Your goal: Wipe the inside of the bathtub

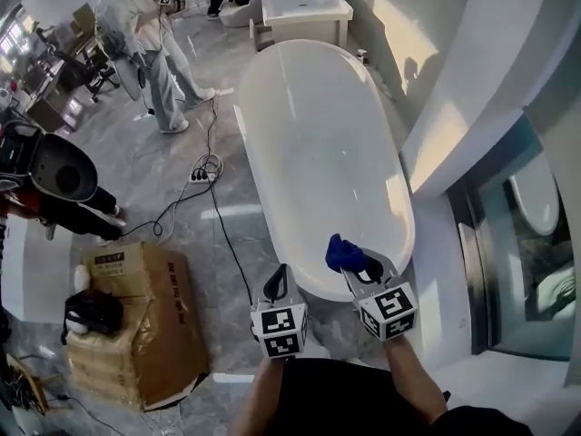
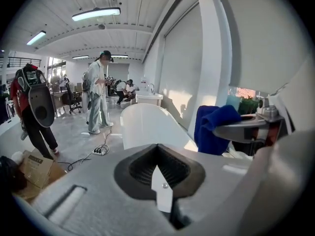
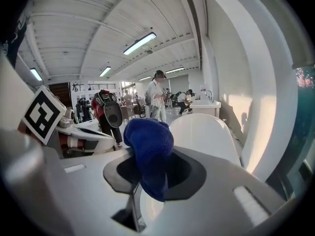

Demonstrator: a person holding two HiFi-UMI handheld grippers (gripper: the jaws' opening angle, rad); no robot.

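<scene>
A white freestanding bathtub stretches away in front of me, and its near rim lies just beyond both grippers. My right gripper is shut on a dark blue cloth, held over the tub's near end. In the right gripper view the cloth bulges out of the shut jaws and hides the fingertips, with the bathtub behind it. My left gripper hangs just outside the near left rim, shut and empty. The left gripper view shows the bathtub ahead and the cloth at the right.
A cardboard box stands on the floor at the left. A power strip with black cables lies beside the tub. A person stands at the far left, a washbasin sits behind the tub, and a white wall runs along the right.
</scene>
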